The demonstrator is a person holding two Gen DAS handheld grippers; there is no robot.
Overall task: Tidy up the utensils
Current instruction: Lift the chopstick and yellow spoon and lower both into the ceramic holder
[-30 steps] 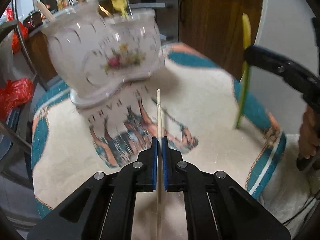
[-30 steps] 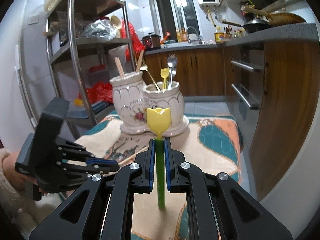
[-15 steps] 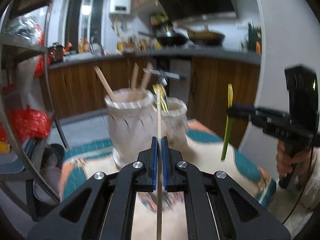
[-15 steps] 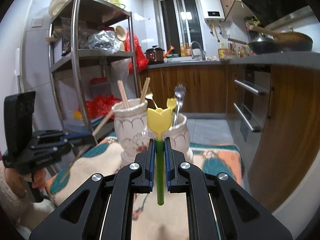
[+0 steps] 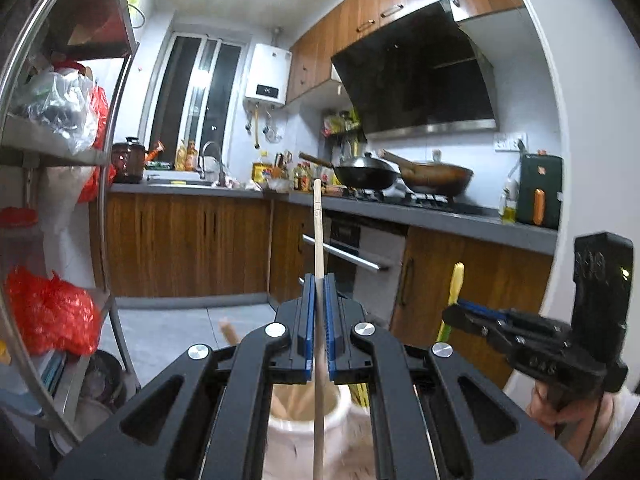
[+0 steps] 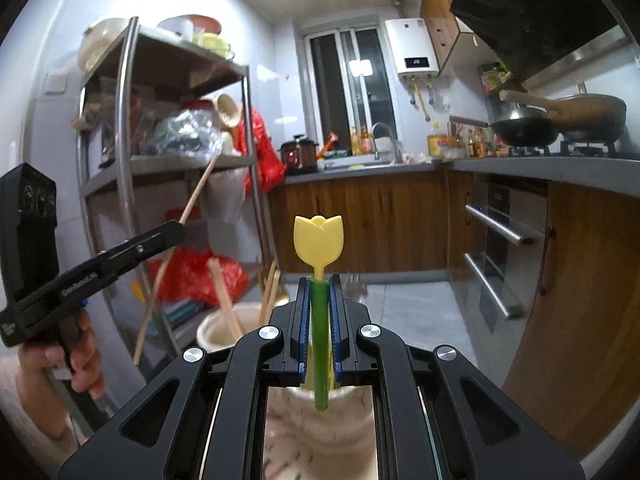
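My left gripper [image 5: 318, 280] is shut on a thin wooden chopstick [image 5: 317, 216] that stands upright through the jaws. Its lower end hangs over the white ceramic holder [image 5: 296, 428], whose left cup holds other chopsticks. My right gripper [image 6: 319, 280] is shut on the green stem of a utensil with a yellow tulip-shaped head [image 6: 319, 240]. It hovers above the holder's right cup [image 6: 320, 420], beside the left cup [image 6: 212, 330]. Each wrist view shows the other tool: the right gripper [image 5: 450, 315] with the tulip utensil [image 5: 456, 280], and the left gripper [image 6: 178, 232] with its chopstick [image 6: 196, 192].
A steel shelf rack [image 6: 128, 168] with red bags [image 5: 48, 312] stands to the left. Wooden cabinets, an oven handle [image 6: 504, 228] and a counter with woks [image 5: 368, 172] fill the back and right. A hand [image 6: 84, 360] grips the left tool.
Both grippers have risen with their utensils. The left one tilted up from facing the cloth to level, so the holder now sits low under its jaws. Both grips are unchanged.
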